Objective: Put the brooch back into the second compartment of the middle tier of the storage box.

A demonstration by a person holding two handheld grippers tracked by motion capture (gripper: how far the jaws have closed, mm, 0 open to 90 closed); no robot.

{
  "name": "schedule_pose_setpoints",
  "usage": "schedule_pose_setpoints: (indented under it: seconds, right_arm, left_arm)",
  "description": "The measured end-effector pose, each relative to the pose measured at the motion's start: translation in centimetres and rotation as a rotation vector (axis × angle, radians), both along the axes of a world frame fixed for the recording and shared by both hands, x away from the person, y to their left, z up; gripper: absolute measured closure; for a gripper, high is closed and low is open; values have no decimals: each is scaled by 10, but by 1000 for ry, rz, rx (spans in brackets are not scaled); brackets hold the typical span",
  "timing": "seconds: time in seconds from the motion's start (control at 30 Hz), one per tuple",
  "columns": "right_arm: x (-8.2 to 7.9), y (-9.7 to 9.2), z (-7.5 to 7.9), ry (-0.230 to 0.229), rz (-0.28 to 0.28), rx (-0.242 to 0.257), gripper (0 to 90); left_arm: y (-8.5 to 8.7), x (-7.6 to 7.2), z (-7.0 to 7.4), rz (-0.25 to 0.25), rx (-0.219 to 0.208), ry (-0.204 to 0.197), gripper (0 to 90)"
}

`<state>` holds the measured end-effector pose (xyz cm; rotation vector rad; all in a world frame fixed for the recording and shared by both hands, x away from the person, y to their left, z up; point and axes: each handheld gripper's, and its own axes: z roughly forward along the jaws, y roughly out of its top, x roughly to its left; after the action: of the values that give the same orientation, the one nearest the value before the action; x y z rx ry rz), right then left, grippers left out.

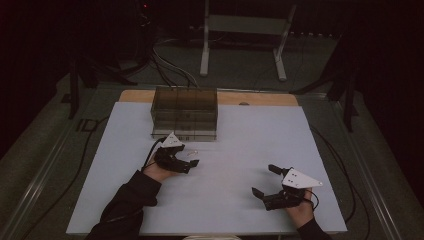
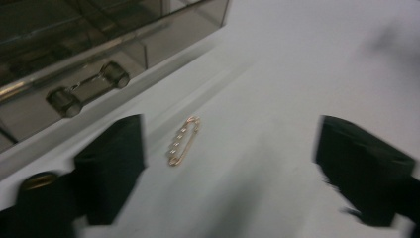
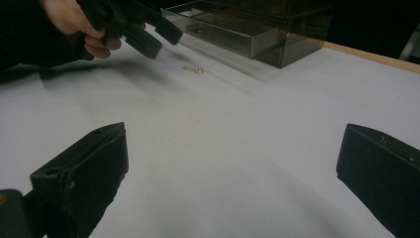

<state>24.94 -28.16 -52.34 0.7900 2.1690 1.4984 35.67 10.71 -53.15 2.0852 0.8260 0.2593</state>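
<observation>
the left gripper [image 1: 181,161] hovers just in front of the smoky drawer box [image 1: 184,113], jaws spread wide and empty, the gold pin [image 2: 182,141] lying flat between them. well back from the box, the right gripper [image 1: 263,180] rests low, gaping, holding nothing.

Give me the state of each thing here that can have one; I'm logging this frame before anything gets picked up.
Left gripper: jaws wide open, empty, close to the pin.
Right gripper: jaws wide open, empty, over bare table.
Gold safety pin: lying flat on the white table cover, ungrasped; clasp too small to judge.
Smoky clear drawer box: upright, bottom drawer looks pushed in.
</observation>
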Motion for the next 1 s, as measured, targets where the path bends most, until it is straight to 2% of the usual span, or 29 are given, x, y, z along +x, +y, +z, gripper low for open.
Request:
schedule_pose_setpoints:
  seconds: [0.03,0.1,0.17,0.33,0.37,0.63,1.0]
  right_arm:
    - [0,0,0,1,0,-3,0]
    - [0,0,0,2,-4,4,0]
    - [0,0,0,-3,-6,3,0]
    - [1,-1,0,4,-5,2,0]
    - [1,0,0,2,-5,-1,0]
    - [1,0,0,4,-3,-7,0]
    - [2,0,-1,8,1,-9,0]
  left_arm:
    - [-1,1,-1,15,20,-1,164]
    - [-1,3,-3,22,22,6,190]
    - [-2,6,-4,24,43,20,240]
    - [-5,10,-8,30,52,11,321]
    - [-6,10,-8,26,49,11,360]
    - [-10,22,-13,14,56,52,554]
    - [-11,29,-14,21,63,50,746]
